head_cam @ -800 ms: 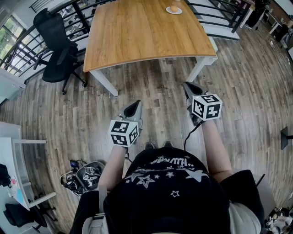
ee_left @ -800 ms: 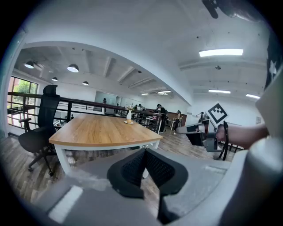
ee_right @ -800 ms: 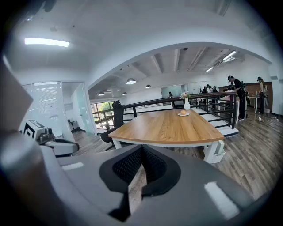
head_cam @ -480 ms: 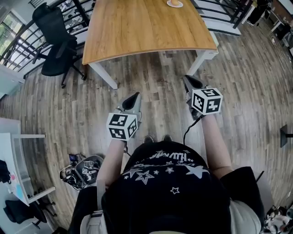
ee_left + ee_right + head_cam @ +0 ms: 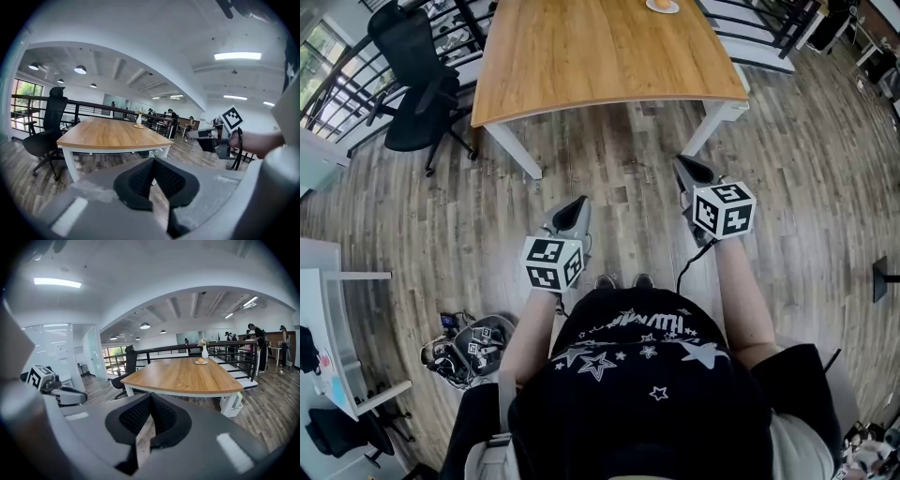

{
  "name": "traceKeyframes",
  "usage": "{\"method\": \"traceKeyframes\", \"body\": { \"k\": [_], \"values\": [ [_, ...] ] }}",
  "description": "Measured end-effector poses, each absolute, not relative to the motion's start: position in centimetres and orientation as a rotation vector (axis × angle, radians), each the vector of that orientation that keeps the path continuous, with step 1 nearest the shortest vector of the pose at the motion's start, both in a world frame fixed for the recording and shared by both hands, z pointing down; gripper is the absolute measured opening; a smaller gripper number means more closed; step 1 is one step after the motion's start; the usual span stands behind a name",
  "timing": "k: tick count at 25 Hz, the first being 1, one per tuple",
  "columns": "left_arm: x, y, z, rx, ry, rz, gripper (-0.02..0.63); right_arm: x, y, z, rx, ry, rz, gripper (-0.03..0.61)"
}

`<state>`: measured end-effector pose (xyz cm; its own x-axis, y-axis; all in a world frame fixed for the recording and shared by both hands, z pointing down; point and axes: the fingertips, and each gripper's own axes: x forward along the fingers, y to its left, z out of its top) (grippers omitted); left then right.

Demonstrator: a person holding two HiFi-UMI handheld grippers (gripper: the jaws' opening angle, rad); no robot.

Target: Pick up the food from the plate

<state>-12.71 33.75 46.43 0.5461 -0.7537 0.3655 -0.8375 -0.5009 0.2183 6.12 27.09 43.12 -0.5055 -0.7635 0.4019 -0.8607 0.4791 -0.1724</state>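
Note:
A small round orange food (image 5: 201, 360) lies on a white plate (image 5: 201, 363) at the far end of the wooden table (image 5: 600, 56), beside a white vase (image 5: 205, 351). In the head view the plate (image 5: 662, 6) sits at the top edge. Both grippers hang over the wood floor, well short of the table's near edge. My left gripper (image 5: 577, 206) is shut with nothing in it, its pads (image 5: 140, 176) meeting at the tip. My right gripper (image 5: 686, 167) is also shut and empty, and it points at the table.
A black office chair (image 5: 417, 89) stands left of the table, against a black railing (image 5: 356, 84). White table legs (image 5: 514, 152) face me. A bag with gear (image 5: 469, 352) lies on the floor at my lower left, next to a white desk (image 5: 328, 319).
The table and plate have slid slightly toward the top of the head view. Both grippers keep nearly the same places and stay shut.

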Motion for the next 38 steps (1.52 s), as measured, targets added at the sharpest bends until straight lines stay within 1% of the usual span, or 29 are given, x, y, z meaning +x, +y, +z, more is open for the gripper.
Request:
{"method": "traceKeyframes", "body": {
  "k": [8, 12, 20, 26, 38],
  "values": [
    [-16.8, 32.3, 46.0, 2.432, -1.310, 0.288, 0.002, 3.6, 26.3, 42.7, 1.498, -2.452, 0.489, 0.000],
    [-18.2, 31.6, 46.2, 2.430, -1.315, 0.294, 0.002, 3.9, 26.3, 42.8, 1.573, -2.422, 0.431, 0.000],
    [-19.3, 28.4, 47.2, 2.393, -1.319, 0.287, 0.002, 4.6, 23.1, 44.2, 1.625, -2.385, 0.482, 0.000],
    [-19.7, 24.0, 47.6, 2.366, -1.369, 0.308, 0.002, 4.2, 17.1, 45.0, 1.601, -2.421, 0.482, 0.000],
    [-15.9, 11.2, 46.9, 2.321, -1.446, 0.325, 0.002, 6.2, 1.6, 44.3, 1.504, -2.494, 0.503, 0.000]
  ]
}}
